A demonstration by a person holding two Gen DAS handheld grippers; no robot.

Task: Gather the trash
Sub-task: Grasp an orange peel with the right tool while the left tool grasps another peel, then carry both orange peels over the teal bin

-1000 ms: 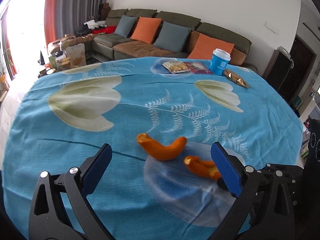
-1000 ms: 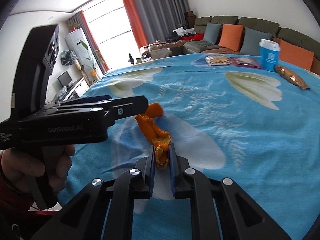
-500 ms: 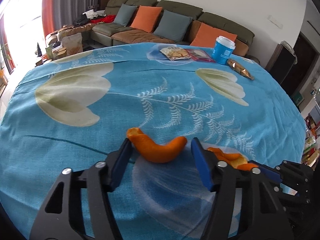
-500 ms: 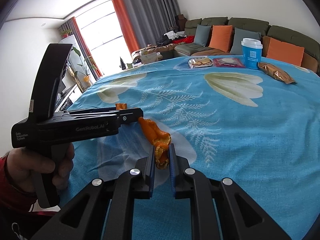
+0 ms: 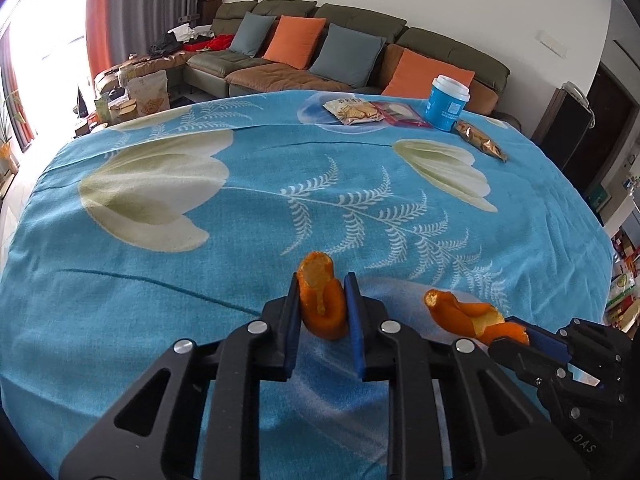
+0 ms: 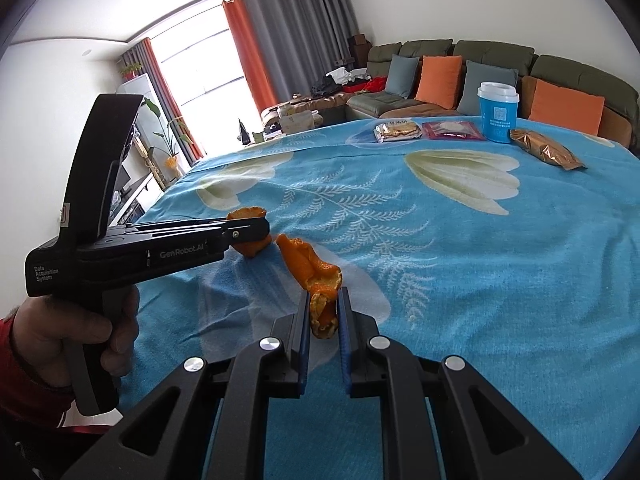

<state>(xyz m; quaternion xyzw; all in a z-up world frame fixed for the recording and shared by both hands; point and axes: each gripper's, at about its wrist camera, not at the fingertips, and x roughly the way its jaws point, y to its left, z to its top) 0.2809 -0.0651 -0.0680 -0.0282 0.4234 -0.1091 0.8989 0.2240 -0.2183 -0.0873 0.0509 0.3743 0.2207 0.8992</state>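
Two pieces of orange peel lie near the front of a blue flowered tablecloth. My left gripper is closing its jaws on the curled orange peel, whose sides touch both blue pads. In the right wrist view that same peel pokes out behind the left gripper's black body. My right gripper is shut on the longer orange peel, which also shows at the right of the left wrist view as a peel.
At the table's far side stand a blue paper cup, a cracker packet, a red packet and a gold snack bag. A sofa with orange and grey cushions runs behind. A hand grips the left tool.
The left gripper's jaws went from wide open to closed around the curled peel, squeezing it upright. The right gripper kept its grip on the longer peel and stayed in place.
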